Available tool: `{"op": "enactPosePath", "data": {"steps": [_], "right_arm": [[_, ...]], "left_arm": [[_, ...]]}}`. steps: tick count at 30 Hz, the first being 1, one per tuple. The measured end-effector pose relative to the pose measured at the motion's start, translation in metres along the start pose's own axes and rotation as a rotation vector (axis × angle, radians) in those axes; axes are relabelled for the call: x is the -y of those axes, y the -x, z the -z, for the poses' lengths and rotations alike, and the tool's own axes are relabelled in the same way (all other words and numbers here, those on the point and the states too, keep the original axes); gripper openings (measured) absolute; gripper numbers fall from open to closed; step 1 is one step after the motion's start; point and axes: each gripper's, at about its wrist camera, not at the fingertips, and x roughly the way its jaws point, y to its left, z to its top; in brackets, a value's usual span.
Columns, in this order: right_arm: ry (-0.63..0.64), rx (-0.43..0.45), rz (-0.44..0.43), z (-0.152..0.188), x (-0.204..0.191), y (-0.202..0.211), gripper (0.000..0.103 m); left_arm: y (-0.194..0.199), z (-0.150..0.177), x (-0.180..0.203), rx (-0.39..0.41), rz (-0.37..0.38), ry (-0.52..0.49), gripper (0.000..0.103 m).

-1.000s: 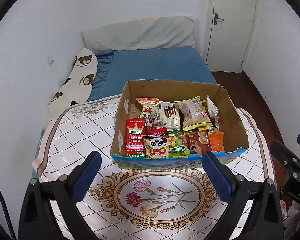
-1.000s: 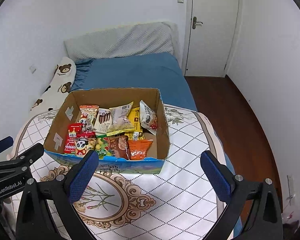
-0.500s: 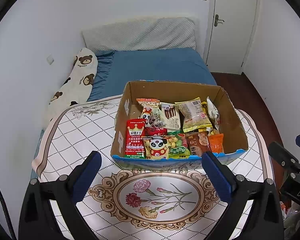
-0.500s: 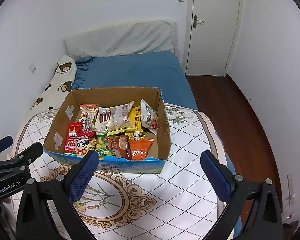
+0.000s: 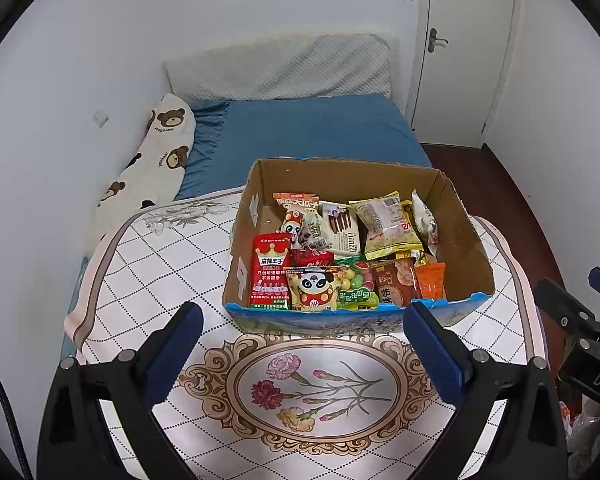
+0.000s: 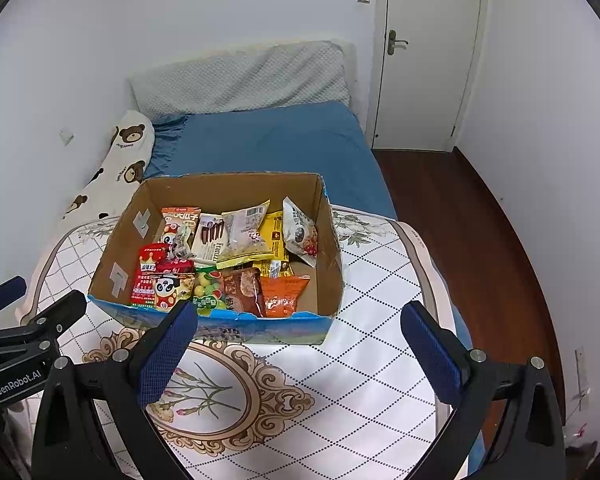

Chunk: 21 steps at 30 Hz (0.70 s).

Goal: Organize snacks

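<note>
Holding: both my tools above the near edge of the white diamond-patterned tablecloth with its floral oval [image 5: 147, 264], neither clamped on anything.
Left tool: my left gripper [image 5: 300, 348] has its blue pads wide apart, nothing between them.
Right tool: my right gripper [image 6: 300, 344] likewise spread and empty.
Change: over the last second almost nothing; the box sits a touch lower in both views, so I have drifted only slightly.
Meaning: no packet has moved; the snacks are all in the box, which fits a finished sort or one awaiting rearranging.
Place: the open brown cardboard box with a blue printed front [image 5: 456, 220] sits mid-frame, centre of the table.
Axis: its long side runs left-right across the frame, mouth upward.
Contents: the tall red packet with a crown [image 5: 271, 272] stands upright lower left; the panda-print packet [image 5: 312, 286] just beside it; rear packets lean back, I think.
</note>
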Motion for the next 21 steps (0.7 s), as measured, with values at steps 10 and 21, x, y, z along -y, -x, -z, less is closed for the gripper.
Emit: {"op": "enactPosePath", "data": {"steps": [10, 21], "right_arm": [[-0.01, 0.001, -0.001, 0.005, 0.002, 0.004, 0.103], [-0.014, 0.002, -0.001, 0.0065, 0.0029, 0.0069, 0.103]], "left_arm": [[0.0061, -0.0006, 0.0017, 0.014, -0.006, -0.001, 0.102], [0.0092, -0.0003, 0.004, 0.013, -0.001, -0.005, 0.102]]}}
